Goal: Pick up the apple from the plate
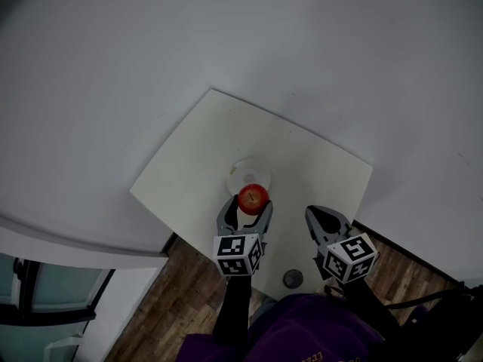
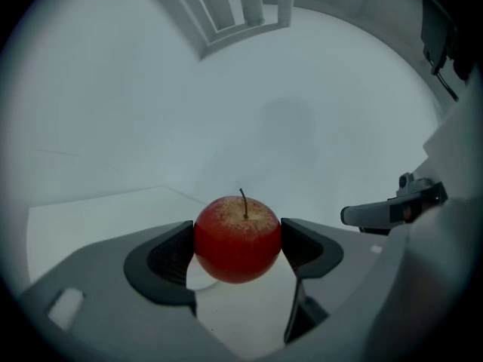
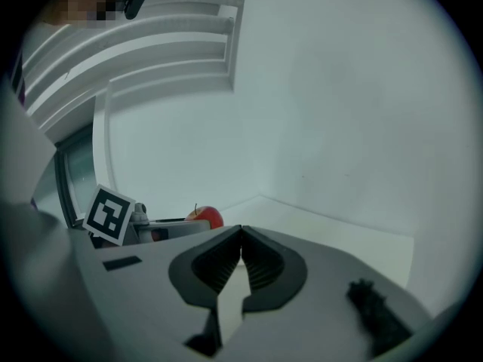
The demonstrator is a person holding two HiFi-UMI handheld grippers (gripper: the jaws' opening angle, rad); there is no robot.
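A red apple with a short stem sits between the jaws of my left gripper, which is shut on it, both pads pressed against its sides. It hangs a little above and in front of the small white plate, whose edge shows under the apple. My right gripper is off to the right over the table, jaws shut with nothing between them. In the right gripper view the apple shows at the left behind the left gripper's marker cube.
The small white square table stands in a corner of pale walls. A small round dark object lies near the table's front edge. Wooden floor shows below. The person's purple sleeve fills the bottom.
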